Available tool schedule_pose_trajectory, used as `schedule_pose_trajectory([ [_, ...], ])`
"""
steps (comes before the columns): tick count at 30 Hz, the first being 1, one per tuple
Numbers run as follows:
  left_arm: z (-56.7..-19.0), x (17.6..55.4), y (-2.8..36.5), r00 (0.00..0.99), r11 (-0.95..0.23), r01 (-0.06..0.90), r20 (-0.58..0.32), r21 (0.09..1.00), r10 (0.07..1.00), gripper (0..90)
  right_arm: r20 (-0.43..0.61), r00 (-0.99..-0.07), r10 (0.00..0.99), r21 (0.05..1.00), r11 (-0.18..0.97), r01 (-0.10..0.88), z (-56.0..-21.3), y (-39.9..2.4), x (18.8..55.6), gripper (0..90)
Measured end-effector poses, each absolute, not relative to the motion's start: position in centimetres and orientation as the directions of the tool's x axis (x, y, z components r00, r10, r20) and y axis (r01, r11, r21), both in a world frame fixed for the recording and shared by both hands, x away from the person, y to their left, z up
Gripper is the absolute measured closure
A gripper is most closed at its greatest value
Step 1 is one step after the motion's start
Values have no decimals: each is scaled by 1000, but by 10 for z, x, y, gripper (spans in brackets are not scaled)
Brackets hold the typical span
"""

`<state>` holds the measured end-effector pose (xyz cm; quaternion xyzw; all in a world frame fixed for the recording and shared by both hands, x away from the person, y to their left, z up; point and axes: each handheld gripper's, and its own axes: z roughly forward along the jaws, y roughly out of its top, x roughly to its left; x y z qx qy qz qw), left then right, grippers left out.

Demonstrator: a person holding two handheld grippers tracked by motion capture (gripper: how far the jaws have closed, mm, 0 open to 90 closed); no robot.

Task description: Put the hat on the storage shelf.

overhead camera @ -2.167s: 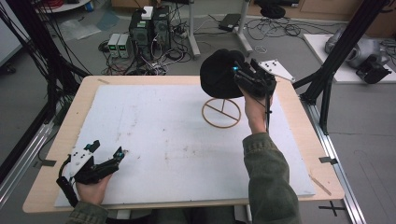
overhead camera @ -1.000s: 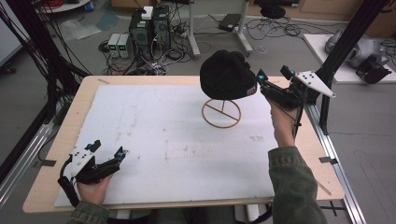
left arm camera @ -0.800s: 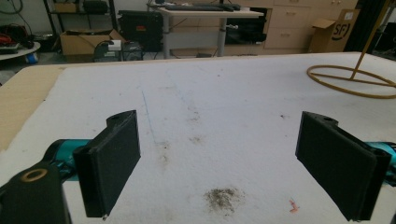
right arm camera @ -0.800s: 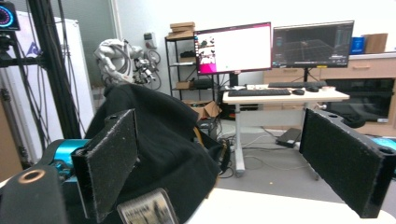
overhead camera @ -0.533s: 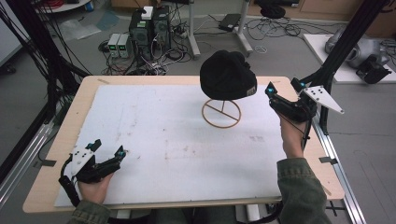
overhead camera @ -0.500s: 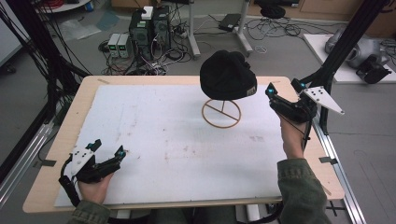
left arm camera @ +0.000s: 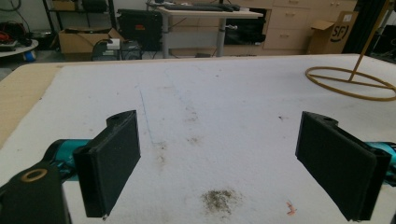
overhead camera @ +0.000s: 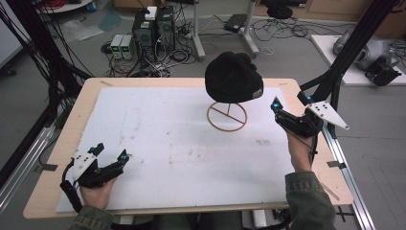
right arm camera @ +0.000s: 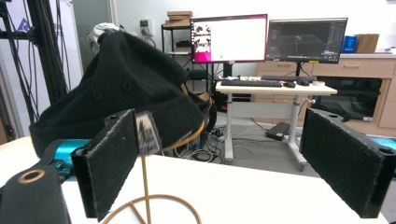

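A black knit hat (overhead camera: 234, 76) sits on top of a gold wire stand (overhead camera: 227, 116) at the table's back middle. My right gripper (overhead camera: 289, 102) hovers to the right of the stand, apart from the hat, jaws open and empty. In the right gripper view the hat (right arm camera: 116, 93) fills the left side, with the stand's thin stem (right arm camera: 145, 186) rising beside the left jaw of the right gripper (right arm camera: 233, 163). My left gripper (overhead camera: 112, 151) rests near the front left corner, open and empty. The left gripper (left arm camera: 233, 163) looks across the mat toward the stand's ring base (left arm camera: 350, 81).
A white mat (overhead camera: 167, 143) covers most of the wooden table (overhead camera: 86, 100). A black frame post (overhead camera: 344, 52) slants up close behind the right gripper. Computers and cables (overhead camera: 153, 33) lie on the floor beyond the far edge. A desk with monitors (right arm camera: 271, 37) stands farther off.
My right gripper has left the hat, drawn back to the right and toward the near side, and now stands open. The hat stays on the stand. The left gripper has not moved.
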<state>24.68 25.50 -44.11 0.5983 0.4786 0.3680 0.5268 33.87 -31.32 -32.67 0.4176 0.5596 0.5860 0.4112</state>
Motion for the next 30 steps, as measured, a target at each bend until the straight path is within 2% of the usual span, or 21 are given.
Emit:
schedule_pose_trajectory([
  [5,-441,246,255,271,15,186,-66,982,960,142,39,-309,950,999,-36,17,-336,-314,336,111],
  [10,-441,246,255,271,15,186,-66,982,960,141,42,-313,949,999,-49,-12,-345,-315,330,112],
  [30,-441,246,255,268,15,189,-66,982,961,141,102,-281,954,994,-90,56,-393,-325,321,112],
])
